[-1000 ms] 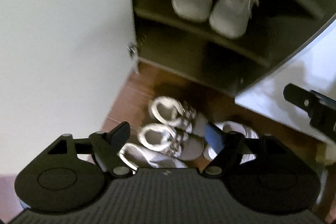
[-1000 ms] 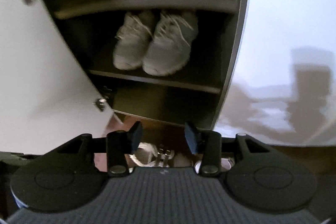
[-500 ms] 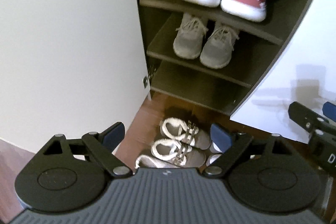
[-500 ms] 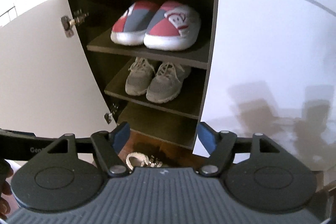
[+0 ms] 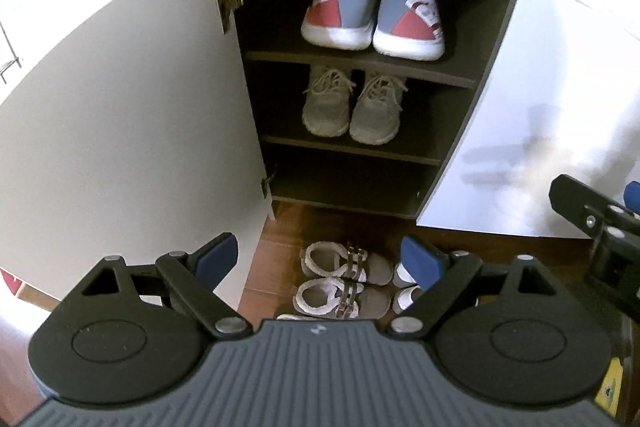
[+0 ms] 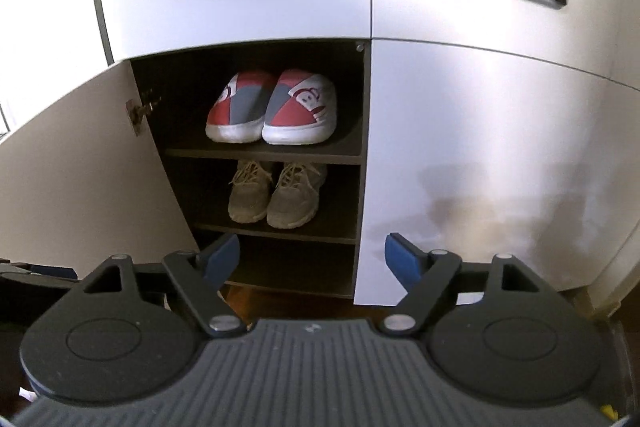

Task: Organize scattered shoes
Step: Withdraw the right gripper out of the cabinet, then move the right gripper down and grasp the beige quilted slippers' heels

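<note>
Dark bottom shelf (image 5: 348, 183) of white cupboard bare from edge to edge, grey lace-up sneakers (image 5: 352, 111) filling middle shelf centre, red-and-grey slippers (image 5: 372, 15) on top, fleece-lined sandals (image 5: 344, 279) on wooden floor (image 5: 280, 247) before it, open white door (image 5: 132, 115) walling left side.

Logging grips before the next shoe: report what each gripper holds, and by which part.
Nothing is held. The left gripper is open, its fingers bare. The right gripper has just been opening, with nothing between its fingers.

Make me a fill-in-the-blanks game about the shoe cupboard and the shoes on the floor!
1. The red and grey slippers sit on the ____ shelf.
2. The grey sneakers sit on the ____ shelf.
3. The fluffy white shoes lie on the ____.
4. The cupboard door stands ____.

Missing words: top; middle; floor; open
</note>
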Demonstrator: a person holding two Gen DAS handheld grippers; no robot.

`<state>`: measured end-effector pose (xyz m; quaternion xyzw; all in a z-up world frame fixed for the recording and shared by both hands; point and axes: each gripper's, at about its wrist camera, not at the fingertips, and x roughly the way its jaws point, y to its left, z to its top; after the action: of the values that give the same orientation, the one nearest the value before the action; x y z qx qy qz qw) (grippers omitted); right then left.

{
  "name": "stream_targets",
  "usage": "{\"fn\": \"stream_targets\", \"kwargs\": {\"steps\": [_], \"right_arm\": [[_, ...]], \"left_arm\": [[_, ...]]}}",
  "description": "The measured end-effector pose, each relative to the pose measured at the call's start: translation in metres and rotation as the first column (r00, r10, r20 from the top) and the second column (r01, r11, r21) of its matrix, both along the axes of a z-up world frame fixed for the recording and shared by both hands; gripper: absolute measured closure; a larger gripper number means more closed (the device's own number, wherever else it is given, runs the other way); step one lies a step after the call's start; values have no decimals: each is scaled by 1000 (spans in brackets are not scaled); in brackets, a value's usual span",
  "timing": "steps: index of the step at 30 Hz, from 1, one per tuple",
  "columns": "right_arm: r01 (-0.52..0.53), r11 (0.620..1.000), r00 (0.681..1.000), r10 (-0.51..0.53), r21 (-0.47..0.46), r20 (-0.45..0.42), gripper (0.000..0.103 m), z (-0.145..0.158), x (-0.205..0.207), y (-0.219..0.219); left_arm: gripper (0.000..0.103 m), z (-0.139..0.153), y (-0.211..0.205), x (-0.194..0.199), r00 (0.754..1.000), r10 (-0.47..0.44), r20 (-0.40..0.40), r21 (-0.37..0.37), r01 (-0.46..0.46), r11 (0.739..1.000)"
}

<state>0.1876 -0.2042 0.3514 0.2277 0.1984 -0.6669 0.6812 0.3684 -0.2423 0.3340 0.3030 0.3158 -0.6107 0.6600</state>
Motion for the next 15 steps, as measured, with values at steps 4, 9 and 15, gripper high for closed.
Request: {"fn": "stream_targets", "kwargs": {"steps": [4, 9, 15], "right_arm": [[9, 1000, 1000, -10, -23, -8, 24, 14, 6, 7], [14, 999, 1000, -14, -48, -13, 23, 26, 14, 11], [32, 999, 999, -33, -44, -15, 22, 29, 19, 12]], "left_arm": [[12, 12, 5, 5, 1000, -15, -3, -21, 15, 1000], [12, 19, 7, 10, 999, -38, -6, -32, 38, 999], [12, 24, 3, 13, 998, -58, -3, -18, 58, 998]]}}
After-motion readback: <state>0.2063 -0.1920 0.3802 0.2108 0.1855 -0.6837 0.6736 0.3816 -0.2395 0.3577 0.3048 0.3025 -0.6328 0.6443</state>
